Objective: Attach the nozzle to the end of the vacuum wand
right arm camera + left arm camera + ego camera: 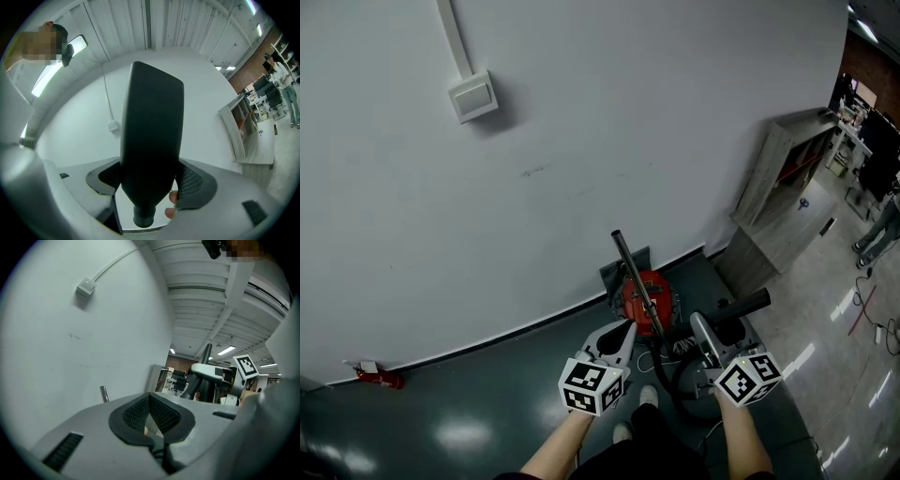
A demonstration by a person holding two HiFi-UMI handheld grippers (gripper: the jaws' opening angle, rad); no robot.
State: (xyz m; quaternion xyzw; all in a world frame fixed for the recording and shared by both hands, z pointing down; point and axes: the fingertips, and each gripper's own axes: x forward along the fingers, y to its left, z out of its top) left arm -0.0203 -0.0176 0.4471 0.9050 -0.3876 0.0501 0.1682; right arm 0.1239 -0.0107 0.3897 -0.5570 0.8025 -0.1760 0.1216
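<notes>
A red vacuum cleaner (644, 292) stands on the dark floor by the wall. Its metal wand (636, 281) slants up across it; the tube's end (103, 393) shows past my left jaw in the left gripper view. My left gripper (625, 330) (151, 416) is shut just left of the wand, pads together, nothing clearly between them. My right gripper (701, 323) (150, 183) is shut on the black nozzle (741, 307) (151, 140), which sticks out beyond the jaws to the right of the wand. The nozzle (205, 355) also shows in the left gripper view.
A black hose (670, 375) loops on the floor between the grippers. A grey cabinet (787, 187) stands against the wall at right. A switch box (473, 97) hangs on the wall. A small red object (380, 377) lies far left. The person's shoes (647, 398) are below.
</notes>
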